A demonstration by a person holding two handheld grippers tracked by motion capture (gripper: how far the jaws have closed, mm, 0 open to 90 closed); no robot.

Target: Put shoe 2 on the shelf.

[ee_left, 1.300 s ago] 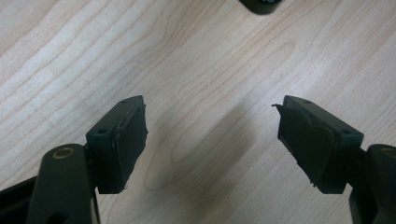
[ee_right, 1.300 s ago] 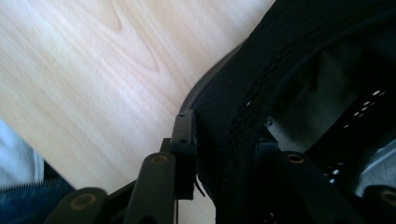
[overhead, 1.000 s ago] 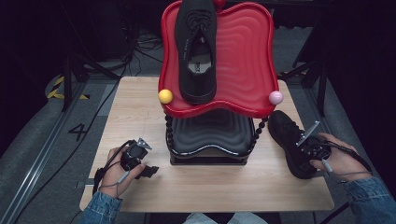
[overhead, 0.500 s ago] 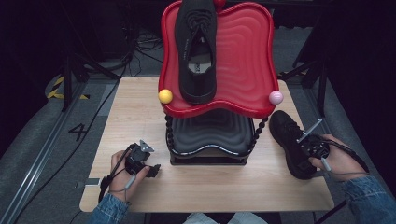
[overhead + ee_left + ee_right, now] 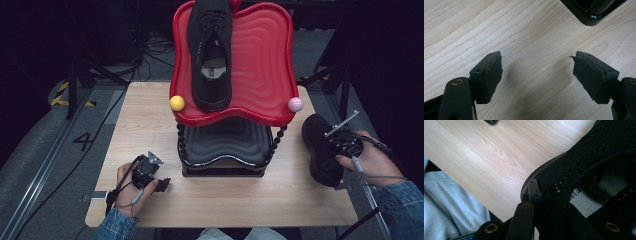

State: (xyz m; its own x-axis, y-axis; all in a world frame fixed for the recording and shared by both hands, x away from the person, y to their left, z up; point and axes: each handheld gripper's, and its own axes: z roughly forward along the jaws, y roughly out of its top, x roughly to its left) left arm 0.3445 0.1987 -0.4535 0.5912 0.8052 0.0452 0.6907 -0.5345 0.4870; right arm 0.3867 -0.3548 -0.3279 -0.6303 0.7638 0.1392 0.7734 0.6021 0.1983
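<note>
A black shoe is at the table's right side, and my right gripper is shut on the side wall of its opening. In the right gripper view the jaws pinch the knit collar of that shoe, which hangs tilted above the wood. A second black shoe lies on the red wavy tray of the two-tier stand. My left gripper is low over the table near the front left, and its jaws are open over bare wood.
The stand's black lower tray sits mid-table; its base corner is just beyond my left gripper. A yellow ball and a pink ball cap the stand's posts. The person's light clothing is below the table's front edge.
The right gripper has closed on the shoe's collar and risen with it, shifting slightly right. The left gripper has stayed where it was, open.
</note>
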